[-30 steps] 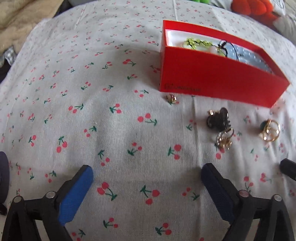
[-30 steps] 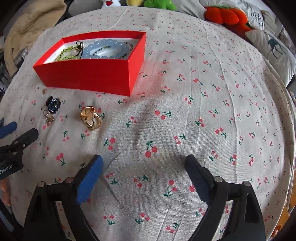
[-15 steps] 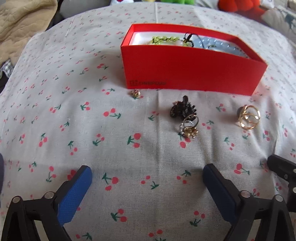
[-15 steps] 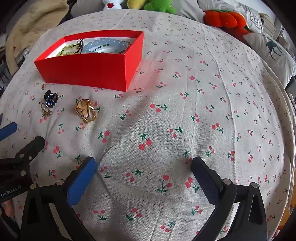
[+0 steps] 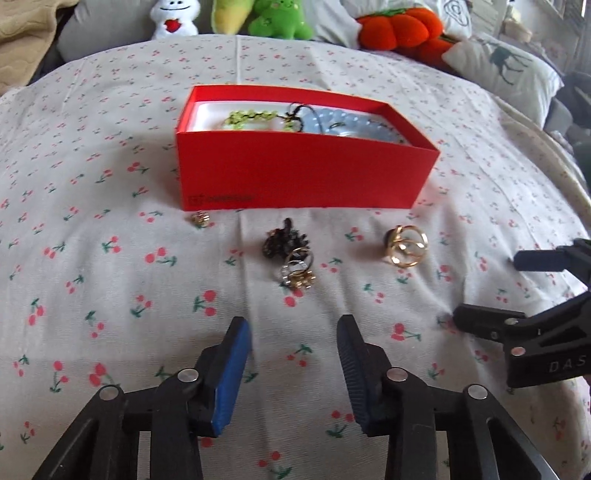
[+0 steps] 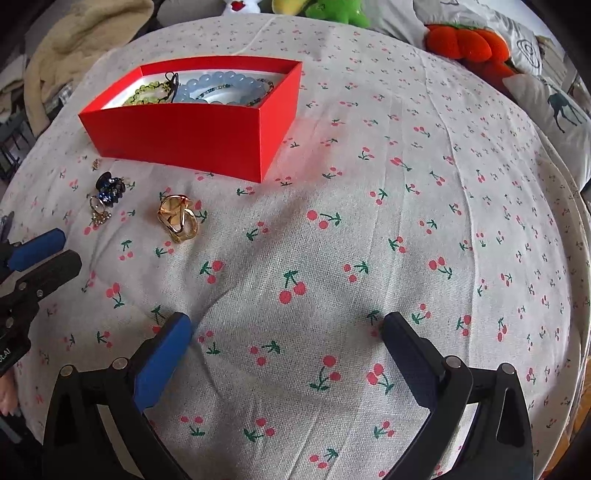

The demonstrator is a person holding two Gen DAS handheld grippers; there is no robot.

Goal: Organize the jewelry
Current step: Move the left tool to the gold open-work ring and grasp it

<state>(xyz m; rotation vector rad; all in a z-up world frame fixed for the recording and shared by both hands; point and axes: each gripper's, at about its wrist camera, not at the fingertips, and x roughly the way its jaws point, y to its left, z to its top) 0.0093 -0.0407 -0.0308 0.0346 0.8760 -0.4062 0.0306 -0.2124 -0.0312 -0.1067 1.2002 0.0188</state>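
Note:
A red box (image 5: 303, 173) (image 6: 184, 136) on the cherry-print cloth holds a green bead bracelet (image 5: 251, 117) and pale blue beads (image 6: 221, 83). In front of it lie a small gold stud (image 5: 200, 218), a dark cluster piece (image 5: 284, 242), a gold and silver ring (image 5: 297, 273) and a large gold ring (image 5: 406, 245) (image 6: 177, 221). My left gripper (image 5: 293, 332) is open and empty, a little short of the gold and silver ring. My right gripper (image 6: 288, 328) is open wide and empty over bare cloth, right of the rings.
Plush toys (image 5: 277, 18) and an orange pumpkin cushion (image 5: 399, 27) line the far edge. A deer-print pillow (image 6: 554, 107) lies at the right. A beige blanket (image 6: 77, 48) sits at the far left. The cloth (image 6: 406, 221) falls away at the right edge.
My left gripper's jaws have narrowed a good deal and it has swung to face the rings and the box squarely. The right gripper has shifted slightly closer to the cloth.

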